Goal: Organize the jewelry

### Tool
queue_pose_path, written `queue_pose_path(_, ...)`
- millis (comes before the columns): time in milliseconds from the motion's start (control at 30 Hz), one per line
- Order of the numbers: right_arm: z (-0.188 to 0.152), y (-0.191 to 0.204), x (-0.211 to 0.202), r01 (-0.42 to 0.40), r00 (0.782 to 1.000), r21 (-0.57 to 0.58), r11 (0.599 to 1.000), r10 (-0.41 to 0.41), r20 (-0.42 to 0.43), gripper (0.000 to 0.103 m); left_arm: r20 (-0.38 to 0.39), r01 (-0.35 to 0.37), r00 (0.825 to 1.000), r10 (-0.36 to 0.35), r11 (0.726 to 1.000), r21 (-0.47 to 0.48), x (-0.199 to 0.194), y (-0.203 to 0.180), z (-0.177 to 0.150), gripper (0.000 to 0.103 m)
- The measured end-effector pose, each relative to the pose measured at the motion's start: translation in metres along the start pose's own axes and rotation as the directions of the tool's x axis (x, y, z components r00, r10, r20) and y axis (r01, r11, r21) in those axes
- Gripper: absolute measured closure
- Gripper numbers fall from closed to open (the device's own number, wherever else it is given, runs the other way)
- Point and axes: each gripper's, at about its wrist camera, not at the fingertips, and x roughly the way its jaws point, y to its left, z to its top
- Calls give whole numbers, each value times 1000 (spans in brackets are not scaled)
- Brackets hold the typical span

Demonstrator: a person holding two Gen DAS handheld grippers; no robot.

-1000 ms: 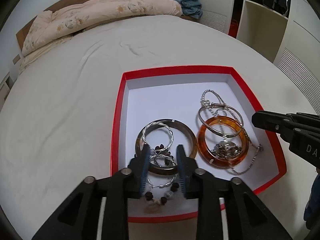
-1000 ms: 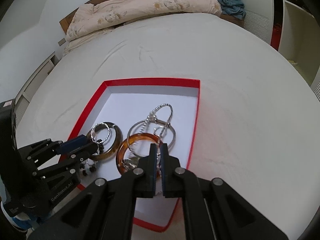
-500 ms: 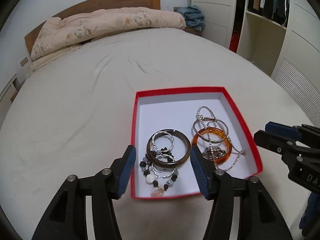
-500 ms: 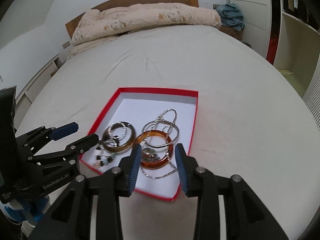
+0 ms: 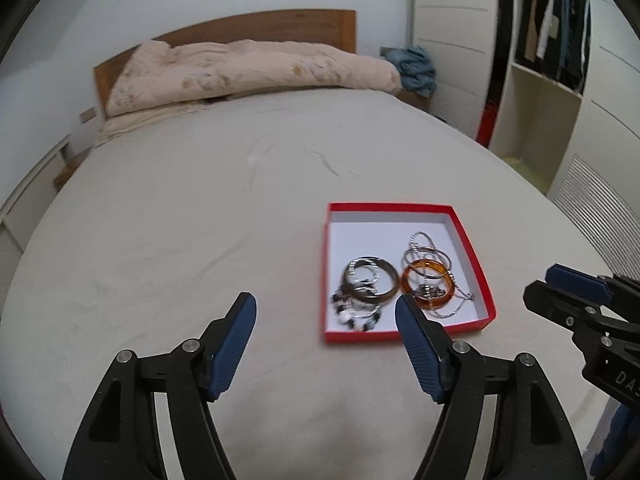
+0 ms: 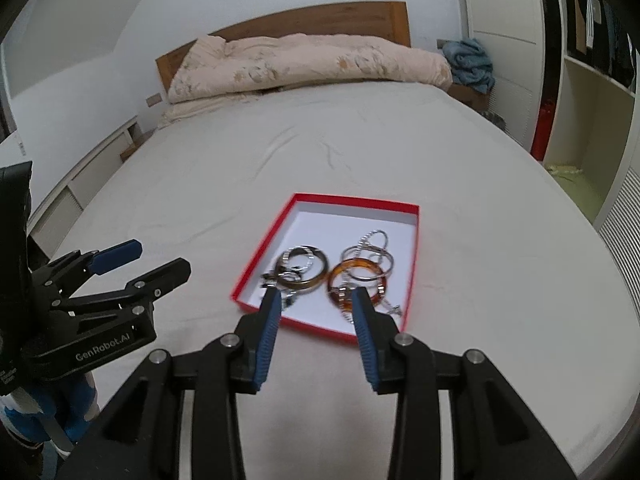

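From the left wrist view, the left gripper (image 5: 325,314) hangs over the bedsheet (image 5: 200,220) with its blue pads spread wide and nothing between them; its jaws have just been opening. The red box (image 5: 472,256) lies ahead to the right, holding a dark bangle (image 5: 390,280) tangled with a beaded piece and an amber bangle (image 5: 424,268) over silver chains. From the right wrist view, the right gripper (image 6: 314,304) is partly parted and empty, the box (image 6: 260,264) just beyond its tips; its jaws too have just been opening. This looks like the release after placing, with all the jewelry seemingly in the box. Next, I'd guess, a check for stray pieces. A second ago both grippers were down in the box, much nearer the jewelry, the right one closed; now both have drawn back.
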Motion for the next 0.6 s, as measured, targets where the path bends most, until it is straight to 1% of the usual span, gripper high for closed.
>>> queue_pose_path(167, -9, 31, -29, -17, 999, -28, 999, 18, 35, 59, 33, -46, 998, 48, 998, -52, -45, 26, -16, 30)
queue_pose_path(267, -18, 49, -45, -22, 998, -45, 999, 25, 55, 57, 42, -71, 996, 74, 995, -65, -74, 41, -28, 30)
queue_pose_path(333, -25, 60, -55, -21, 998, -58, 998, 25, 64, 55, 49, -82, 995, 86, 994, -72, -90, 49, -36, 28)
queue_pose_path(400, -32, 71, -64, -25, 997, -72, 997, 30, 73, 53, 65, -102, 992, 107, 992, -80, -106, 56, -44, 25)
queue_pose_path(600, -51, 99, -88, -36, 994, -95, 995, 45, 103, 49, 110, -153, 980, 165, 982, -112, -149, 74, -69, 20)
